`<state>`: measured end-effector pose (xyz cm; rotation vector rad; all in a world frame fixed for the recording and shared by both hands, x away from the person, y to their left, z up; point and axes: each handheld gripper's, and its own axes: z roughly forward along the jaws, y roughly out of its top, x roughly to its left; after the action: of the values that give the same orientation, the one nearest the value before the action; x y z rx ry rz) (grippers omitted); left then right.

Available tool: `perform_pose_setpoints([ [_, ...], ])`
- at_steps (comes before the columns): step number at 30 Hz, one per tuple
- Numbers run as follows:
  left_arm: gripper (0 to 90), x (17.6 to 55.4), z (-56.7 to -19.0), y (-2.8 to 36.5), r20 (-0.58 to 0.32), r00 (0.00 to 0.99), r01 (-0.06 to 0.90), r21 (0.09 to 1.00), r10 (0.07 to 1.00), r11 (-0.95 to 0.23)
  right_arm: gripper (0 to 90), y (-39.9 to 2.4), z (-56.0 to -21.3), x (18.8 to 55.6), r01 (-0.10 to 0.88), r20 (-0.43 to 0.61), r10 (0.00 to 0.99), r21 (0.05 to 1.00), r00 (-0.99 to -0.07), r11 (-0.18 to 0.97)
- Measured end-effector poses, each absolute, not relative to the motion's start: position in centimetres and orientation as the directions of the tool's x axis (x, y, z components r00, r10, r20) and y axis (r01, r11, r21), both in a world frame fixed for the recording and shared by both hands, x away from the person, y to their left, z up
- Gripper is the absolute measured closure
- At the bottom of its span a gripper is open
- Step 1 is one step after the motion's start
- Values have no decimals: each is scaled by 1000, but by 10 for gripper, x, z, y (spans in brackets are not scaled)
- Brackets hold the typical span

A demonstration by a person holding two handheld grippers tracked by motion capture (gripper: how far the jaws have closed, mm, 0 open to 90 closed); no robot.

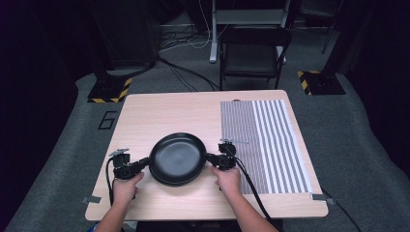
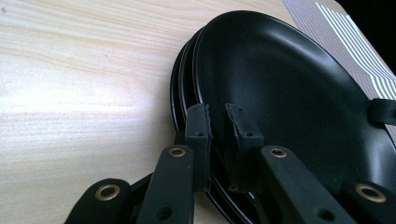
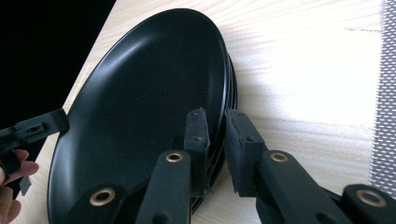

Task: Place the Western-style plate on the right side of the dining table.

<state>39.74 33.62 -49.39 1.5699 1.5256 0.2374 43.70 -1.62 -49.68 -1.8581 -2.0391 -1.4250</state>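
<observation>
High view: room dim, floor and far corners near black; table (image 1: 193, 116) lit from above, evenly, soft. Low resolution, slight barrel bend at edges. Both gripper views: strong glare on bare wood, washed white patches. Black plates (image 2: 289, 93) show faint sheen along rim. Near jaws slightly soft; striped mat (image 3: 385, 93) overexposed at top edge

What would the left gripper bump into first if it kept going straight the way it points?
The left gripper is already shut on the rim of the black plates. Pushing straight on, across the stack, it would likely meet the right gripper clamped on the opposite rim.
</observation>
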Motion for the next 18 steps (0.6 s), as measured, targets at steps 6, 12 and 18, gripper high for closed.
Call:
perform_pose_setpoints([
  [6, 804, 397, -494, 335, -421, 224, 695, 702, 879, 159, 787, -17, -497, 438, 807, 579, 766, 573, -279, -139],
  [12, 804, 402, -493, 333, -424, 225, 700, 697, 878, 157, 796, -16, -495, 437, 796, 561, 782, 588, -271, -147],
  [18, 803, 399, -494, 329, -409, 236, 694, 706, 881, 142, 806, -18, -493, 435, 783, 561, 784, 600, -265, -164],
])
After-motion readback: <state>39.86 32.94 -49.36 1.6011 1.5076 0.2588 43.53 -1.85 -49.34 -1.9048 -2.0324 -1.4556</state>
